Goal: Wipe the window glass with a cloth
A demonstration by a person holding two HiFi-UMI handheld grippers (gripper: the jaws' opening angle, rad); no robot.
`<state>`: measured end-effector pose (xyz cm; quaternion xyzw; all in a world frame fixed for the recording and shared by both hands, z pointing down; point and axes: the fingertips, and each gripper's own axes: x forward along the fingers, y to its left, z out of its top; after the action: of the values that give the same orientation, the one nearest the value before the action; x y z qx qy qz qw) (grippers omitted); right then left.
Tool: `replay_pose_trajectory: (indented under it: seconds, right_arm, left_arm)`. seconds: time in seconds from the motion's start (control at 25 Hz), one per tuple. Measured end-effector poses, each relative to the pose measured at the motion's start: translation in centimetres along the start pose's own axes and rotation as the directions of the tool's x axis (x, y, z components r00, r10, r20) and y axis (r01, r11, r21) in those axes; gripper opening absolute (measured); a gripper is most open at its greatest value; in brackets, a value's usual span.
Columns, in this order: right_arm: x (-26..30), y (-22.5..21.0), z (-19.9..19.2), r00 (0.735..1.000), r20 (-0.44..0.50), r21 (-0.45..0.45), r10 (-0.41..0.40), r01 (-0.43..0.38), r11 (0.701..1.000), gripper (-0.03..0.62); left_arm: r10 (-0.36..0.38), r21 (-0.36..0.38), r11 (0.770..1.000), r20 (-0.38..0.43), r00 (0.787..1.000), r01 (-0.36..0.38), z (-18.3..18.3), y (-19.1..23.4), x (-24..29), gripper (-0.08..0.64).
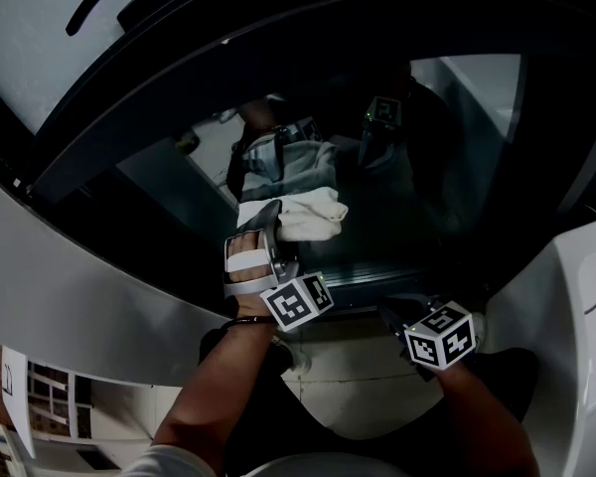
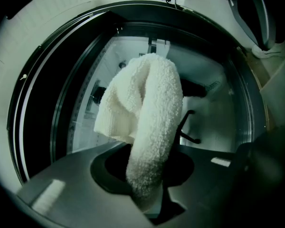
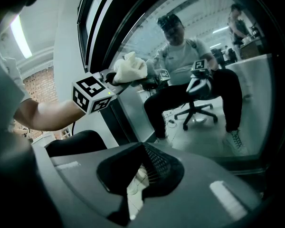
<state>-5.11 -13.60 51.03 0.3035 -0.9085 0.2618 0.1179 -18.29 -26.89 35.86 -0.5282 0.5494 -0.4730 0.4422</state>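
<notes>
Dark-framed window glass fills the scene ahead of the seated person, with a pale sill running below it.

Nearest the camera, the person's left forearm reaches up to the left tool, whose marker cube sits just above the sill. The left tool's jaws are clamped on a white terry cloth. The cloth is gripped at its lower end and its bulk stands folded beyond the jaw tips. In the head view the cloth lies against the lower middle of the glass.

The right tool is held low, to the right of the left one, near the bottom edge of the pane. Its jaws are drawn together to a narrow slit, with nothing between them.

Farther off, the glass reflects the seated person, an office chair and a lit room.
</notes>
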Motion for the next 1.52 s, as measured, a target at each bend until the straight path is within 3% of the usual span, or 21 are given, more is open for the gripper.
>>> replay_pose_trajectory:
  seconds: [1.52]
  right_arm:
    - [0.6,-0.1,-0.4,1.0,-0.012,-0.006,0.007,-0.007,1.0,0.0]
  left_arm:
    - [-0.104,-0.021,0.994,-0.027,0.994,0.103,-0.7,-5.2,0.0,0.123]
